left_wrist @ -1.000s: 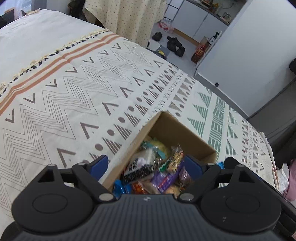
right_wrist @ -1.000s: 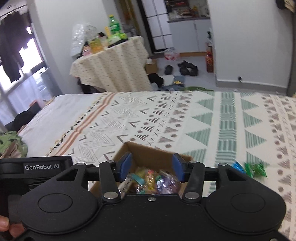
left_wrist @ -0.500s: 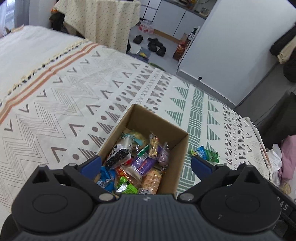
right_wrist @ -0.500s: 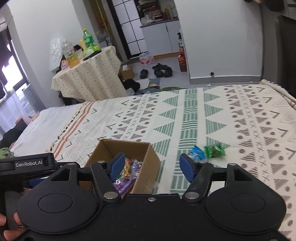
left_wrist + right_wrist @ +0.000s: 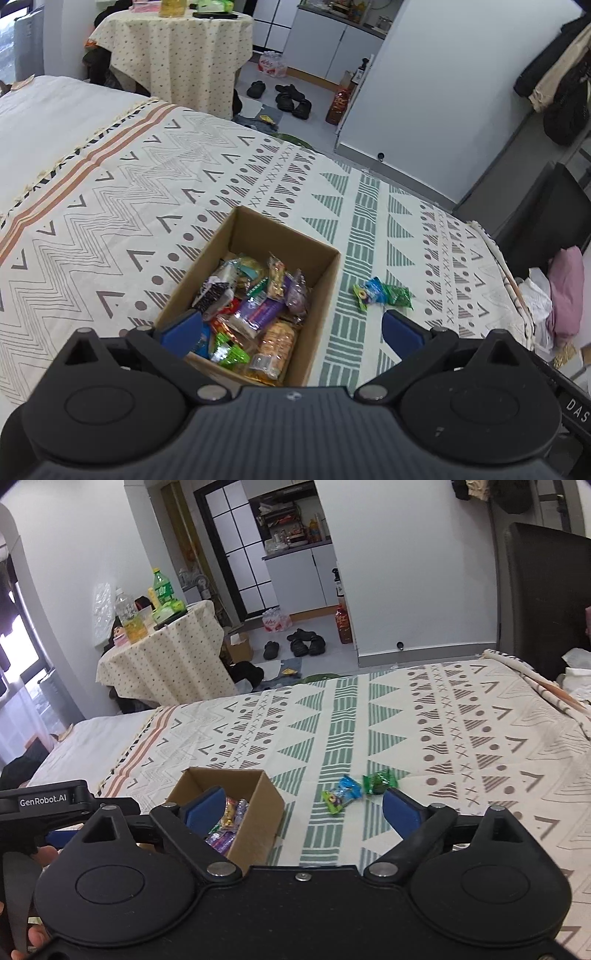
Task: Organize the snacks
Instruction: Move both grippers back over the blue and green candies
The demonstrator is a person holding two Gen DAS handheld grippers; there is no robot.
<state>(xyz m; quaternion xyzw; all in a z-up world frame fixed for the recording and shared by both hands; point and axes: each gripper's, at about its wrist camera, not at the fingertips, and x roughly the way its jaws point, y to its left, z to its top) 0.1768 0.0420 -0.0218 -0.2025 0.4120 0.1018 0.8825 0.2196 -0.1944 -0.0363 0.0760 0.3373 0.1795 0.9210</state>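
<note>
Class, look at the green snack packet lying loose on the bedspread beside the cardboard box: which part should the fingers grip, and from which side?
Probably from above, closing across the puffed middle of the green snack packet. It lies flat on the bedspread, so no side offers an edge to get under. A blue packet touches its box-side end, so keep the fingers clear of that end.

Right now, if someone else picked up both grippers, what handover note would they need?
Left gripper: open, empty, above the near end of the cardboard box.
Right gripper: open, empty, aimed between the box and the loose packets.
Done: the box on the patterned bedspread already holds a pile of wrapped snacks.
Left: a blue packet and a green packet lie on the bedspread right of the box, close together. They look like the last ones to go in; the right gripper is probably better placed.
</note>
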